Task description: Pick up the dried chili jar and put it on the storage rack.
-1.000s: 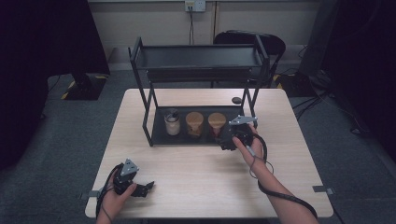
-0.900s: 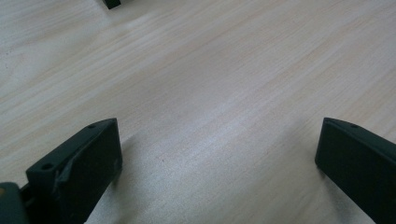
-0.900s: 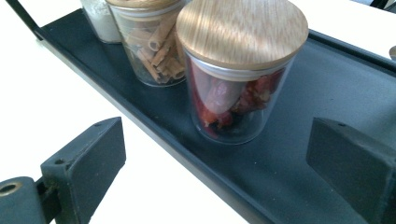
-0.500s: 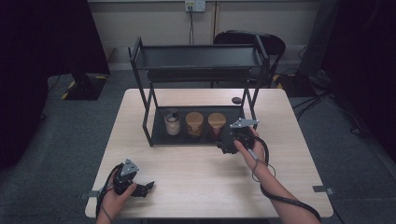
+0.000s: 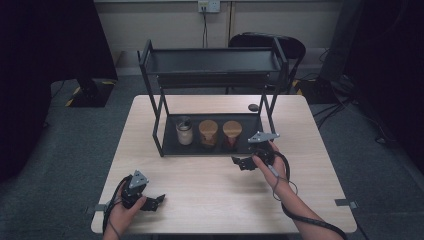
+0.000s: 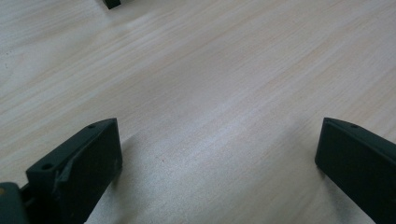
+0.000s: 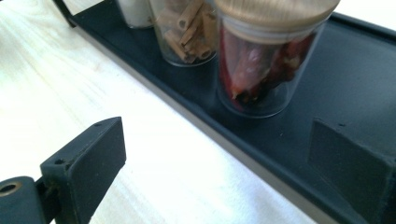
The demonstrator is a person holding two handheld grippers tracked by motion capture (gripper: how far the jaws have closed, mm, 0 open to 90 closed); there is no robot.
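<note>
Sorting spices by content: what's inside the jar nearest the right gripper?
Dark red dried pieces, maybe chillies, show through the jar's clear wall. Its golden lid hides the top layer.

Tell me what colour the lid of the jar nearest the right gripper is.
Golden-brown lid; the right gripper view shows it best.

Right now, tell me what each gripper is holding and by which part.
Nothing is held. The right gripper stands open in front of the jar of red pieces; the left gripper is open over the bare table.
</note>
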